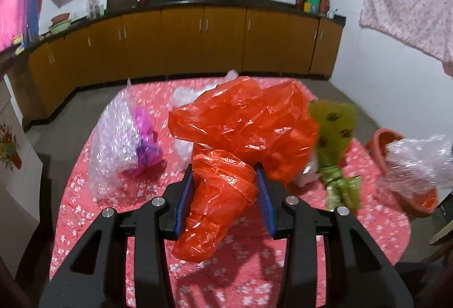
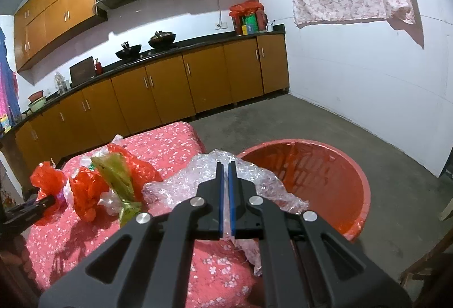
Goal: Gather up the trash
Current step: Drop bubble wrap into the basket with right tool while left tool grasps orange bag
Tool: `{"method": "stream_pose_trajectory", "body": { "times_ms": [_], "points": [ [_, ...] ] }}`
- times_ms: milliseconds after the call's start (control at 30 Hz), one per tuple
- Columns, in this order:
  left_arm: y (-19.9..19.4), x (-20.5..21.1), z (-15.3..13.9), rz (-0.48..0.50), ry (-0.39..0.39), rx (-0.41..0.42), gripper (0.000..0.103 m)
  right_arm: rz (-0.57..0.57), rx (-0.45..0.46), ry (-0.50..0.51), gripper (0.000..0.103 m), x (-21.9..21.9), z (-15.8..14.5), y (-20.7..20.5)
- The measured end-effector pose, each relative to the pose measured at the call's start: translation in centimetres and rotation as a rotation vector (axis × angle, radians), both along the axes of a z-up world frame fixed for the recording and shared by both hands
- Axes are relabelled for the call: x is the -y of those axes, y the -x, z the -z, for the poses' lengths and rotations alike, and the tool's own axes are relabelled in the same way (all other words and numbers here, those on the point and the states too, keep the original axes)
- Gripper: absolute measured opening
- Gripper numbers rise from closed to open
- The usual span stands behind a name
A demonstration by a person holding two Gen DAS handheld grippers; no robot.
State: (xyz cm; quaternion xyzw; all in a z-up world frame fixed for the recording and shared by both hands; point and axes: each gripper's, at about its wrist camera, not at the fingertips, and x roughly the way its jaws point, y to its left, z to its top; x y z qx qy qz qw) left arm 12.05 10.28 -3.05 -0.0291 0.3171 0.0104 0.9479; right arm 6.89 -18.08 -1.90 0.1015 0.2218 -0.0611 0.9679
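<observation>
My left gripper (image 1: 225,169) is shut on a crumpled orange plastic bag (image 1: 243,121), which bulges up over the table with the pink flowered cloth (image 1: 85,194). My right gripper (image 2: 225,165) is shut on a sheet of clear bubble wrap (image 2: 175,186), held at the table's right edge beside the red plastic basin (image 2: 362,175). In the left wrist view that sheet (image 1: 419,158) shows in front of the basin (image 1: 380,141). A green wrapper (image 1: 334,126) lies just right of the orange bag.
More bubble wrap (image 1: 116,138) and a purple bag (image 1: 145,143) lie on the table's left side. Clear plastic scraps (image 1: 184,94) sit behind the orange bag. The basin stands on the grey floor (image 2: 368,124). Brown kitchen cabinets (image 1: 184,44) line the far wall.
</observation>
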Motion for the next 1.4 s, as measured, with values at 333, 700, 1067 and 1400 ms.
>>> {"method": "stream_pose_trajectory", "body": {
  "times_ms": [333, 700, 1067, 1400],
  "points": [
    [0.0, 5.3, -4.2, 0.139, 0.036, 0.074, 0.042, 0.030, 0.030, -0.004, 0.005, 1.9, -1.2, -0.3],
    [-2.7, 15.3, -3.7, 0.357, 0.067, 0.058, 0.042, 0.135, 0.046, -0.003, 0.005, 6.9, -2.0, -0.6],
    [-5.0, 23.7, -0.4, 0.537, 0.054, -0.031, 0.042, 0.222, 0.006, -0.004, 0.005, 11.6, -0.5, -2.5],
    [-7.3, 27.5, 1.5, 0.607, 0.047, -0.088, 0.042, 0.229, -0.015, -0.022, 0.004, 13.6, 0.8, -4.5]
  ]
}}
